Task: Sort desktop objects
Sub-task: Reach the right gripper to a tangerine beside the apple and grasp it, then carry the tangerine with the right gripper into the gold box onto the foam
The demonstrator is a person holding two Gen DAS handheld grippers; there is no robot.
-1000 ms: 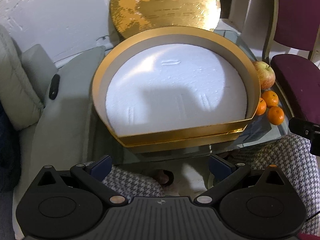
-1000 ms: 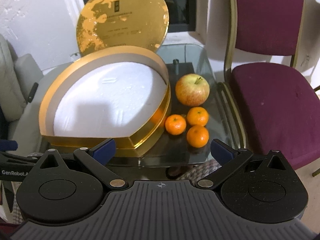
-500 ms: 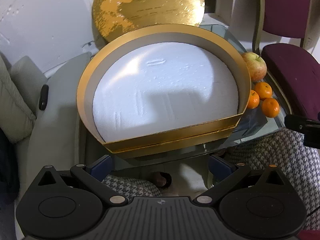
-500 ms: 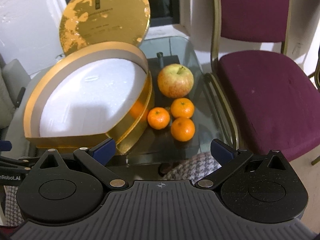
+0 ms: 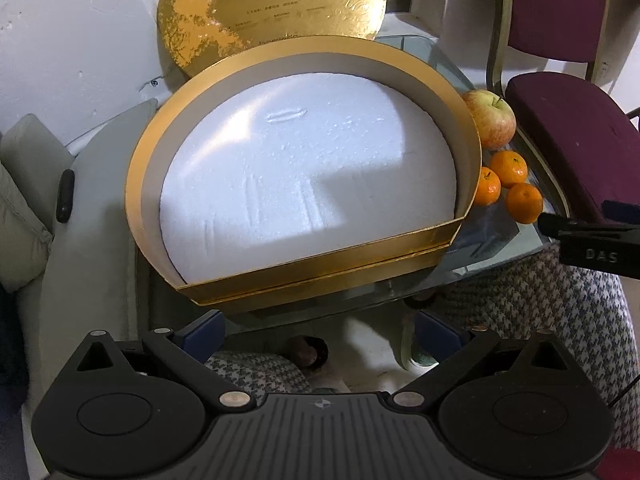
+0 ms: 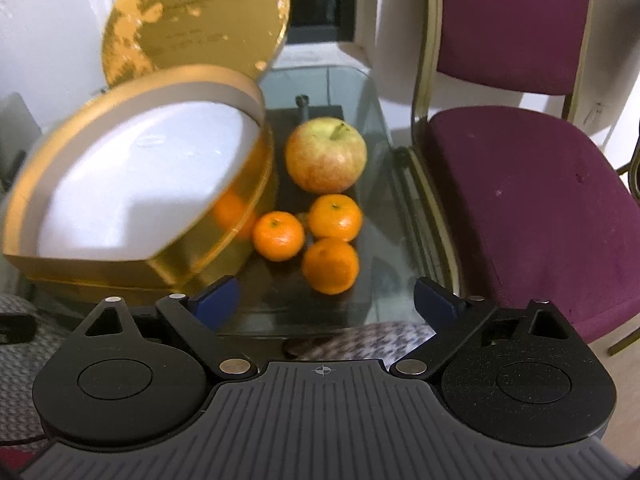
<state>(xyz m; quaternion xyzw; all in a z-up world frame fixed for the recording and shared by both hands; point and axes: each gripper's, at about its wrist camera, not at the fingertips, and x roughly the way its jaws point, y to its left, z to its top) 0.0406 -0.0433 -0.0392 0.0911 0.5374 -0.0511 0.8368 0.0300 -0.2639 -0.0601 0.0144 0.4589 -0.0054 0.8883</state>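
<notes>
Two handheld grippers face a gold gift box and fruit on a glass tabletop.

Left wrist view: the left gripper (image 5: 318,330), blue-tipped fingers spread apart and holding nothing, faces a shiny gold D-shaped box (image 5: 316,268) lined with grainy white foam (image 5: 304,168); its round gold lid (image 5: 272,12) stands behind, top cut off. Right wrist view, slightly blurred: the right gripper (image 6: 326,300), fingers likewise apart and holding nothing, faces a smooth red-yellow apple (image 6: 326,154) and three dimpled mandarins (image 6: 330,266) near the tabletop's (image 6: 372,300) right edge, beside the box; a plum upholstered chair (image 6: 528,176) is cropped.
</notes>
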